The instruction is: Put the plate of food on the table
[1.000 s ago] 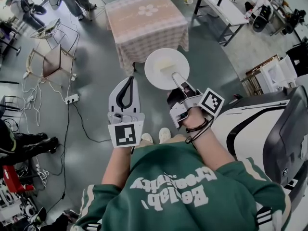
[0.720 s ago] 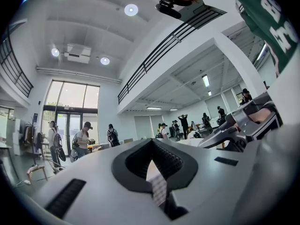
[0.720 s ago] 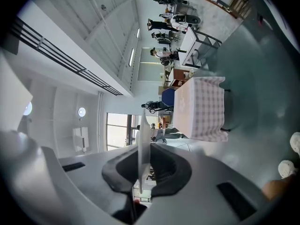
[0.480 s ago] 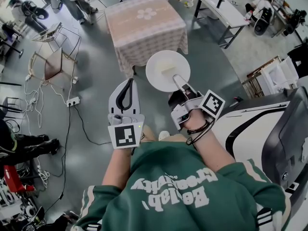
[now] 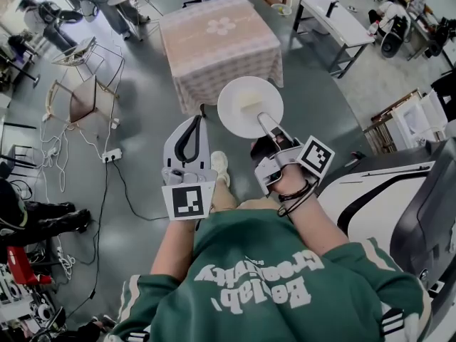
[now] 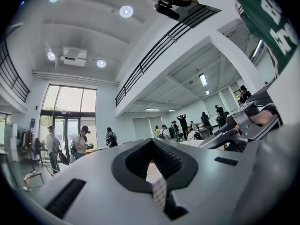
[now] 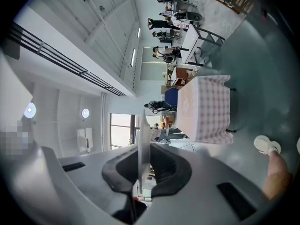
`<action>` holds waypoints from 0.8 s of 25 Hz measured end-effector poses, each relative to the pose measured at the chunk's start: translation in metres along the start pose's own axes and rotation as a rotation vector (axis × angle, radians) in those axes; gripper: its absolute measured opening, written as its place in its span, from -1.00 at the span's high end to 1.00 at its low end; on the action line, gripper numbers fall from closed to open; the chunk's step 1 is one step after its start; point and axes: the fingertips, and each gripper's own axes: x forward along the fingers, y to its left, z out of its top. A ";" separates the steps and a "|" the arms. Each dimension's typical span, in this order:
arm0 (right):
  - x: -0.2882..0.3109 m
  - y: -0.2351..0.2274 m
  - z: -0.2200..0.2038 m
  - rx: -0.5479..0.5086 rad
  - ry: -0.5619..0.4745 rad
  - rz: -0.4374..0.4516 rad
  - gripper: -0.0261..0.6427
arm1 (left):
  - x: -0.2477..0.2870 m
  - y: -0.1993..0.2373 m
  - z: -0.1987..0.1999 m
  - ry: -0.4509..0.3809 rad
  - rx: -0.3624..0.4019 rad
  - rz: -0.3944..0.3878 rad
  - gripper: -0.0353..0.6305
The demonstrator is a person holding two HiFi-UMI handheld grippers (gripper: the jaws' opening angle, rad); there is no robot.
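A white plate (image 5: pixel 249 106) with a pale block of food (image 5: pixel 251 103) is held level over the grey floor. My right gripper (image 5: pixel 265 122) is shut on its near rim. In the right gripper view the plate (image 7: pixel 142 144) shows edge-on as a thin white blade between the jaws of that gripper (image 7: pixel 139 175). The table (image 5: pixel 217 38) with a checked pink cloth stands just beyond the plate; it also shows in the right gripper view (image 7: pixel 206 108). My left gripper (image 5: pixel 192 123) hangs beside the plate, shut with nothing in it, and its closed jaws (image 6: pixel 152 170) point up at the hall.
A tipped chair (image 5: pixel 80 93) and a power strip with cables (image 5: pixel 111 154) lie on the floor to the left. A white bench table (image 5: pixel 336 14) stands at the back right. A big white and black machine (image 5: pixel 399 191) fills the right side. People stand at the far edge.
The checked table has come nearer in the head view as the person steps forward; one shoe now shows ahead. The plate stays in my right gripper. Both grippers keep their pose.
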 end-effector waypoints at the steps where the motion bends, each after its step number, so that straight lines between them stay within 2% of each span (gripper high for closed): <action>1: 0.004 -0.003 0.001 0.000 0.001 0.005 0.83 | 0.004 0.001 -0.003 -0.003 -0.001 0.000 0.87; 7: 0.024 -0.026 0.011 0.011 -0.001 0.019 0.83 | 0.036 0.004 -0.026 -0.018 0.001 -0.006 0.87; 13: 0.051 -0.048 0.031 0.030 -0.027 -0.002 0.83 | 0.074 0.010 -0.043 -0.016 0.003 -0.041 0.87; 20: 0.107 -0.045 0.059 0.027 -0.058 -0.014 0.83 | 0.132 0.041 -0.049 -0.017 0.012 -0.068 0.87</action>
